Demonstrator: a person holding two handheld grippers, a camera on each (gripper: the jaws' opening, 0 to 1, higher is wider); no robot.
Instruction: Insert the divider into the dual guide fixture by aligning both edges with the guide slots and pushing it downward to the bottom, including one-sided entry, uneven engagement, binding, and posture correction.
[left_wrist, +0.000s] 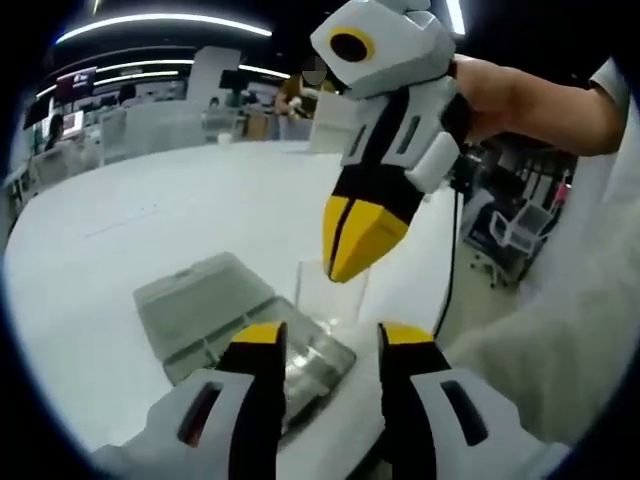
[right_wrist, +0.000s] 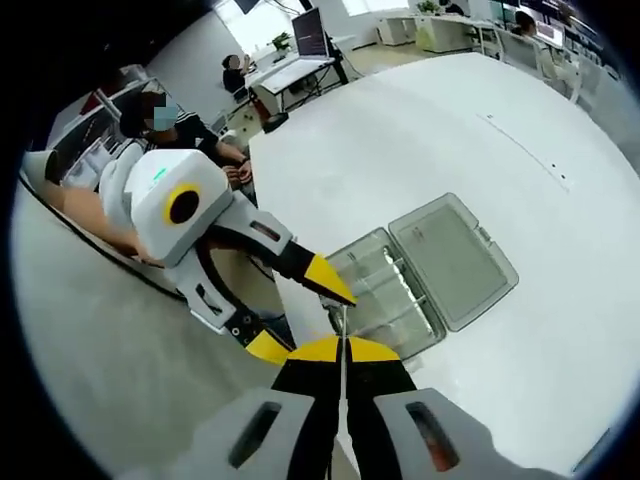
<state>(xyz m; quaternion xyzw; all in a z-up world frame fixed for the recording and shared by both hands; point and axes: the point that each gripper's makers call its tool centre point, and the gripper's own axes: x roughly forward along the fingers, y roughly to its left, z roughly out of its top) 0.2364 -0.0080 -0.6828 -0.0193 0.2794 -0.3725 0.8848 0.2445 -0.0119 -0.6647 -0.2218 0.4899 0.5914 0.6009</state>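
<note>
So the right claw (left_wrist: 352, 245) is pinched shut on the top edge of the divider (left_wrist: 335, 292), a clear thin plate that's standing upright over the near end of the fixture (left_wrist: 215, 310). In the right gripper view you see the plate edge-on as a thin line running up out of the closed yellow tips. The fixture itself is a clear plastic case with its lid (right_wrist: 452, 262) flopped open flat on the white worktop (right_wrist: 440, 130), slots showing in the tray half.

The left claw (left_wrist: 330, 345) is spread wide, holding nothing, hovering right at the near edge of the fixture with the plate between it and the far side.

Looks like the aligning step: divider is at the slots, but can't tell if either edge has actually caught yet. Next move probably needs the plate squared up so both edges drop in together, left claw steadying the case, then a straight push down without cocking it.
</note>
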